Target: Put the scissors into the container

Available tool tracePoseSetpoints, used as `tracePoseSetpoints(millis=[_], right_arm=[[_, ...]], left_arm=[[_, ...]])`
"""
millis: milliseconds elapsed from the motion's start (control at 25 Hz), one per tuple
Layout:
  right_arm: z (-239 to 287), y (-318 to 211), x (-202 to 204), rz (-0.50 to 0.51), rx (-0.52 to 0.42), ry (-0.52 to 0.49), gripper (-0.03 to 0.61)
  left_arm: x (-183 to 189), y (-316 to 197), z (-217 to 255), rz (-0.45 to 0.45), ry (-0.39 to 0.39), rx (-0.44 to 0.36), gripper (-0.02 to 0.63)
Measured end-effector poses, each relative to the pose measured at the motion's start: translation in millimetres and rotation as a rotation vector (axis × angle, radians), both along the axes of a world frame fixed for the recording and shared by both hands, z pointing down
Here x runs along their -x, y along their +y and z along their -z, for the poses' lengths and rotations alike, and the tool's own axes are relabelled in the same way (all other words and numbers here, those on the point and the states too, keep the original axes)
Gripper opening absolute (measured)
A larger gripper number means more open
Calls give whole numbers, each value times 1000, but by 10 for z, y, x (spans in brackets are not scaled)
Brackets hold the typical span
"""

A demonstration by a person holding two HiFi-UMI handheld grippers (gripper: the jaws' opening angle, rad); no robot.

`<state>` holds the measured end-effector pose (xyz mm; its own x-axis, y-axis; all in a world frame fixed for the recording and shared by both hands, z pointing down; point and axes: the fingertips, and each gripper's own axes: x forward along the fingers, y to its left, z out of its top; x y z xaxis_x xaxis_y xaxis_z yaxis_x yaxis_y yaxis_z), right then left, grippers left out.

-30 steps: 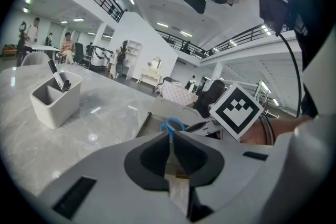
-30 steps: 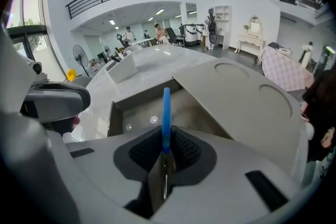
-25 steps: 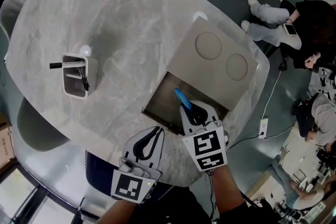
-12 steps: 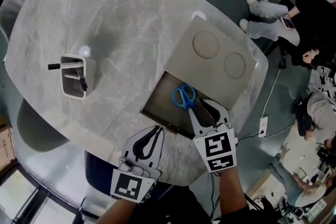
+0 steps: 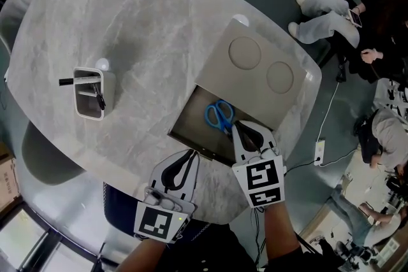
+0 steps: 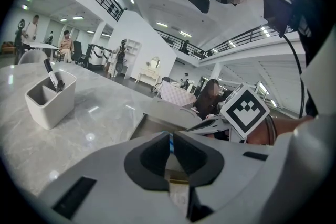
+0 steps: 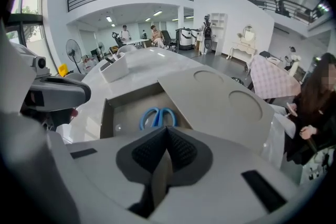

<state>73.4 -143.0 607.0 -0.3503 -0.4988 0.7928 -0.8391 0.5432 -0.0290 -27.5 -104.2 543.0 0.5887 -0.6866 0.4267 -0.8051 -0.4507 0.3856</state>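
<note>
**placement step: scissors in the container, withdrawal pending**

**head view.** one pair of blue-handled scissors [image 5: 220, 116] lies flat on the floor of the one open container [image 5: 191, 129], which is set at the near edge of the tabletop [image 5: 127, 9]. one lid [image 5: 258, 70] with two round recesses covers the far part of the container. the right tool [image 5: 237, 128] hangs over the near rim, tips just beside the scissors and not touching them. the left tool [image 5: 190, 156] rests apart, nearer the person. one white pen holder [image 5: 89, 93] with two compartments stands well to the left and holds at least two dark pens.

**left gripper view.** the left tool's jaws stand together with nothing between them. it appears idle.

**right gripper view.** the right tool's jaws are closed and empty. the scissors lie beyond the tips, inside the container.

**judgement.** the placement appears complete. the next move calls for lifting the right tool straight up, clear of the rim and the lid edge, without disturbing the scissors.

**count.** tools: two. scissors: one. container: one.
</note>
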Motion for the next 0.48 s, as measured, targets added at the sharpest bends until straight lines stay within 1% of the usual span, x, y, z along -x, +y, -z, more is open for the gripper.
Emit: tracePoseSetpoints(millis=[120, 240, 480], right_arm=[[162, 68, -1, -12, 3, -25, -3], [387, 68, -48, -29, -32, -37, -3], [951, 184, -159, -71, -126, -65, -3]], left_arm=[[1, 38, 114, 9, -11, 1, 32], [-11, 35, 275, 17, -6, -9, 28], [-16, 86, 747, 22, -11, -104, 25]])
